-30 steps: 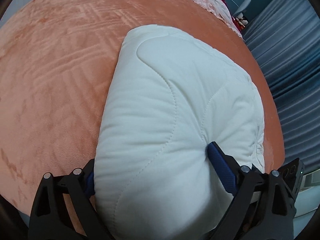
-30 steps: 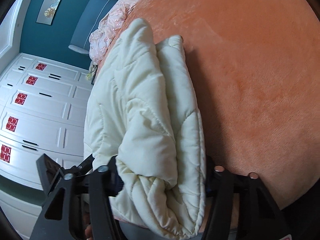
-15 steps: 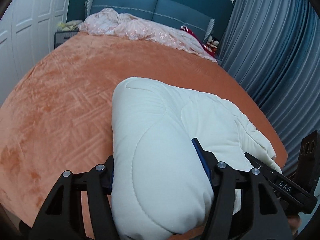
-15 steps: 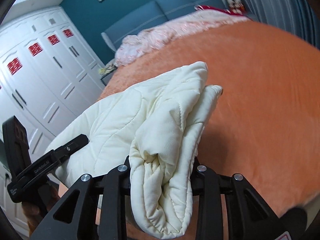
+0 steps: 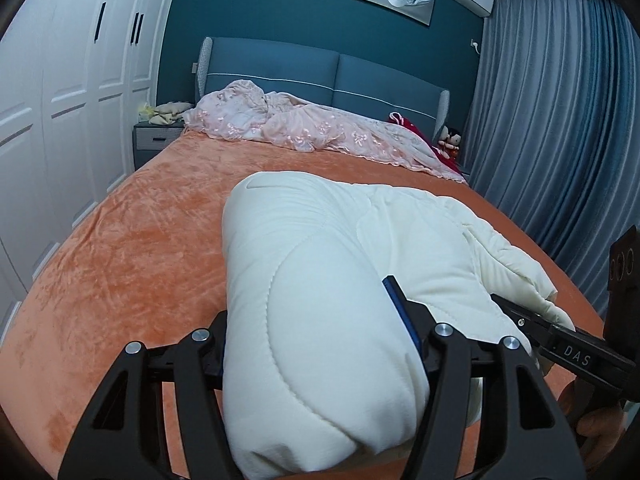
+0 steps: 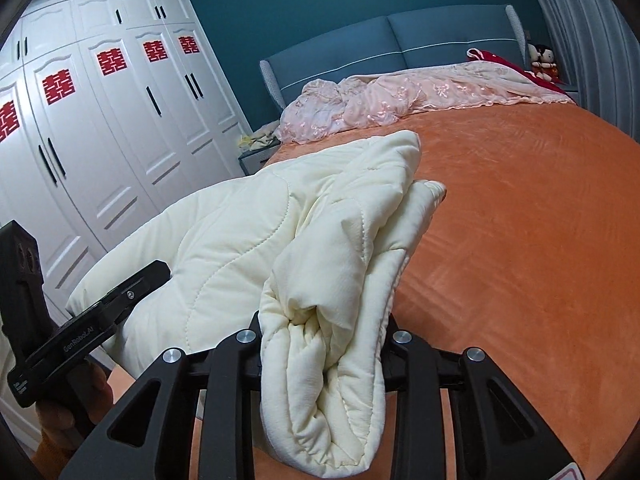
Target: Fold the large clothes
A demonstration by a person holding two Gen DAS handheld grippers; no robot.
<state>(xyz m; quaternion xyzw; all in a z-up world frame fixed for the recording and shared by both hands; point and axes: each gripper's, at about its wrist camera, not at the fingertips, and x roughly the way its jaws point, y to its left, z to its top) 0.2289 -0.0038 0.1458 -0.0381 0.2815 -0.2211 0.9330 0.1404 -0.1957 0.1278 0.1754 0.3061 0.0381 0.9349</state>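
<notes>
A folded cream quilted comforter lies across the near part of the orange bed. My left gripper is shut on its thick left end, one blue pad pressed into the fabric. My right gripper is shut on the bunched right end of the comforter. Each gripper also shows in the other's view: the right one at the lower right, the left one at the lower left. The comforter hangs between them, lifted at the near edge.
A pink lace bedspread is heaped by the blue headboard. White wardrobes stand on the left, a nightstand beside the bed, grey-blue curtains on the right. The orange bed stretches beyond the comforter.
Both grippers have tilted up from looking down at the bed to looking level across the room, still holding the comforter ends. The comforter has risen at the near edge.
</notes>
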